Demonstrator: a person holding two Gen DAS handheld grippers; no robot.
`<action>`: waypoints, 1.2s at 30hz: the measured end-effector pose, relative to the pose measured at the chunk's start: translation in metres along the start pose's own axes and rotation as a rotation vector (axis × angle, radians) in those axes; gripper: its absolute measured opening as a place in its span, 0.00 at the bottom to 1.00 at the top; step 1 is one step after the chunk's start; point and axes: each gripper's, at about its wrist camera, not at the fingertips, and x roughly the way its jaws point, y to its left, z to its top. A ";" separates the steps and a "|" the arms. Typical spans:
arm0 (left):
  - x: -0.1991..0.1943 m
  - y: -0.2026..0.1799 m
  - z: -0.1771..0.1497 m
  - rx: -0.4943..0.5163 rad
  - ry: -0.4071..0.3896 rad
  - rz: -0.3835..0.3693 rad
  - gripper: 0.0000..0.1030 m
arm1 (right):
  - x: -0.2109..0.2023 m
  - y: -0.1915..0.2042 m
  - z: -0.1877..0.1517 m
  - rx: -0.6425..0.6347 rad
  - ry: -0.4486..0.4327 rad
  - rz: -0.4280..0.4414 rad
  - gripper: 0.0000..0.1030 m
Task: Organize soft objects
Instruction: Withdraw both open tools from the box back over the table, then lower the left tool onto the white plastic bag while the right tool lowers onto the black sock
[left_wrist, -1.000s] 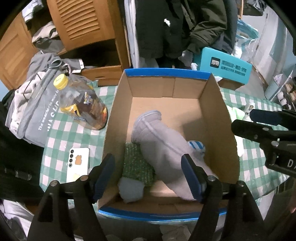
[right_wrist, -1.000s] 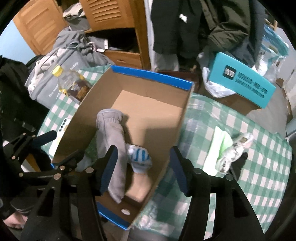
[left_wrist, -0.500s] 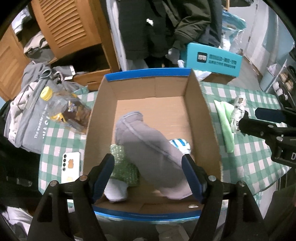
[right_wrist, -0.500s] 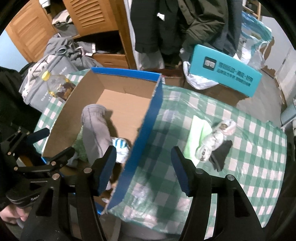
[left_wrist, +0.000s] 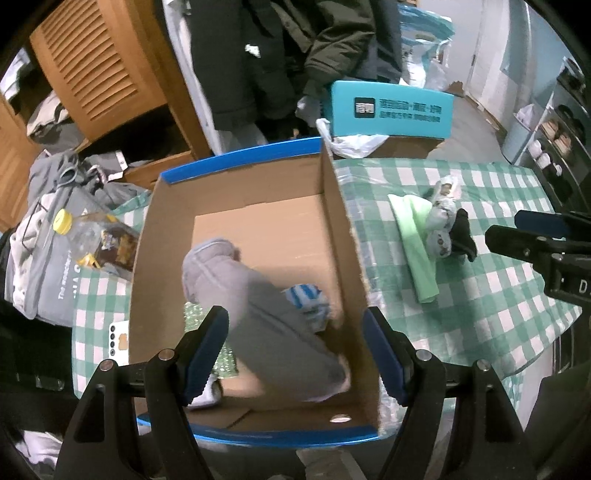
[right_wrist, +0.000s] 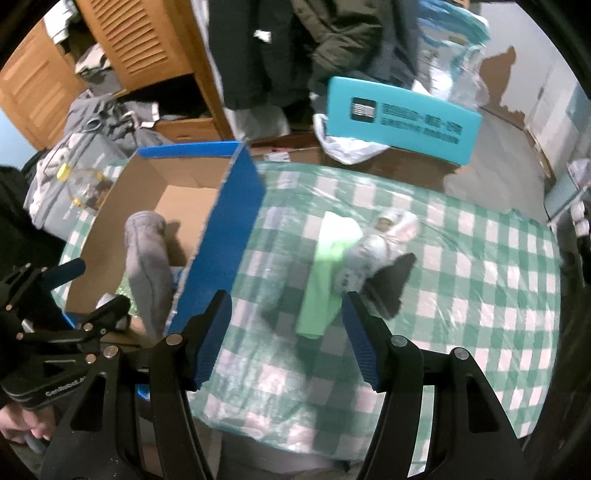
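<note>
So the left gripper (left_wrist: 293, 345) hangs over the near half of the open brown cardboard box with blue rim (left_wrist: 334, 229), jaws spread wide, nothing between the pads. Right under it, inside the box, lies a long grey fleece glove (left_wrist: 255, 306) running from about 11 o'clock down to 5 o'clock. A small blue-and-white striped sock (left_wrist: 308, 301) is tucked against the glove's 3 o'clock side, and a green knitted piece (left_wrist: 194, 314) peeks out at its 9 o'clock side, mostly hidden behind the left finger.

The right gripper (right_wrist: 286, 338) is parted too, holding nothing, and sits over the green-and-white checked tablecloth (right_wrist: 480, 295). The stuff still outside the box is at roughly 1 o'clock from it: a folded light-green cloth (right_wrist: 325, 280), a pale patterned sock bundle (right_wrist: 373, 251) lying across the cloth's far end, and a black sock (right_wrist: 393, 284) touching the bundle on the 4 o'clock side. The cloth's near end reaches in just between the fingertips, but the pads don't touch it.

Everything in the right view is pretty smeared, so I can't make out the bundle's pattern. The box wall there hides the striped sock almost completely. Only the left view shows a clear plastic bottle with yellow cap (left_wrist: 92, 240) and a white phone (left_wrist: 118, 338) properly, at 9 o'clock of the box.
</note>
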 end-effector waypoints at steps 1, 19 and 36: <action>0.000 -0.004 0.001 0.006 0.000 -0.001 0.74 | -0.001 -0.006 -0.001 0.011 -0.001 -0.003 0.61; 0.012 -0.067 0.012 0.093 0.034 -0.013 0.76 | -0.010 -0.087 -0.027 0.135 -0.001 -0.049 0.61; 0.038 -0.102 0.025 0.122 0.087 -0.044 0.76 | 0.006 -0.135 -0.042 0.219 0.044 -0.070 0.61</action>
